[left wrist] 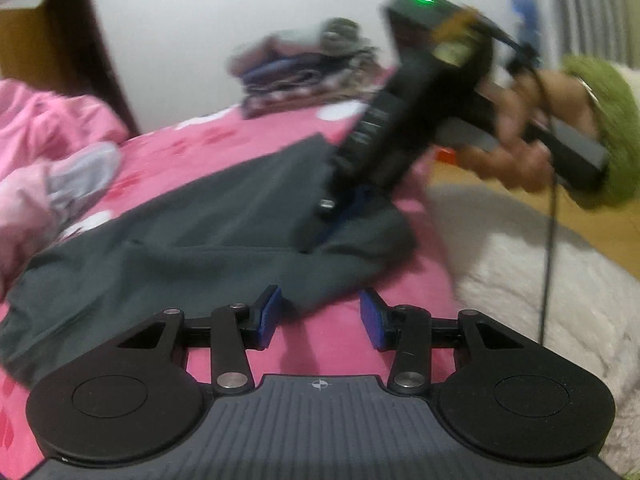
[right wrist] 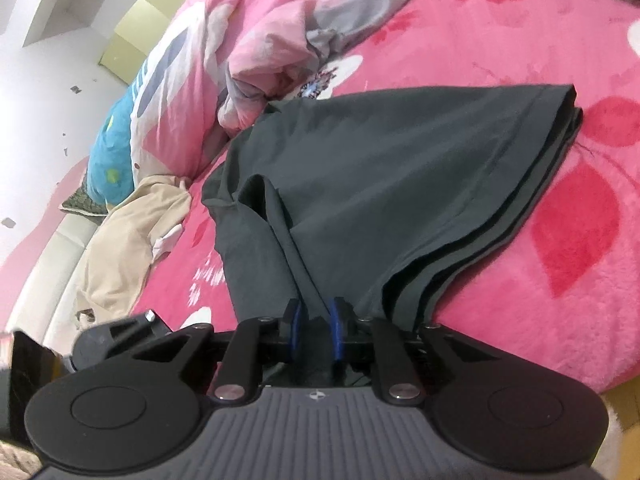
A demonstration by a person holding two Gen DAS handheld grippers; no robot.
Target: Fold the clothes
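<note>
Left gripper (left wrist: 320, 318): jaws stand moderately apart, nothing between the pads. Pink bedspread (left wrist: 224, 140) shows through the gap. The near edge of the dark grey garment (left wrist: 192, 240) lies just beyond the fingertips, not touching them as far as the blur allows.

Garment position: spread on the bedspread, already doubled over in layers. In the left wrist view its long axis runs from lower left up toward the right gripper (left wrist: 332, 216), which comes down on its far right end.

Right gripper (right wrist: 316, 324): jaws narrow, closed on a bunched ridge of the garment (right wrist: 400, 184); cloth fills the gap between the pads. From here the cloth fans away ahead, stacked edges to the right.

Judgement: the right hand already has its end. The left is empty and nearest the opposite free edge, so the coming grasp depends on closing that short gap forward onto the cloth.

Far back: stack of folded clothes (left wrist: 304, 76).
</note>
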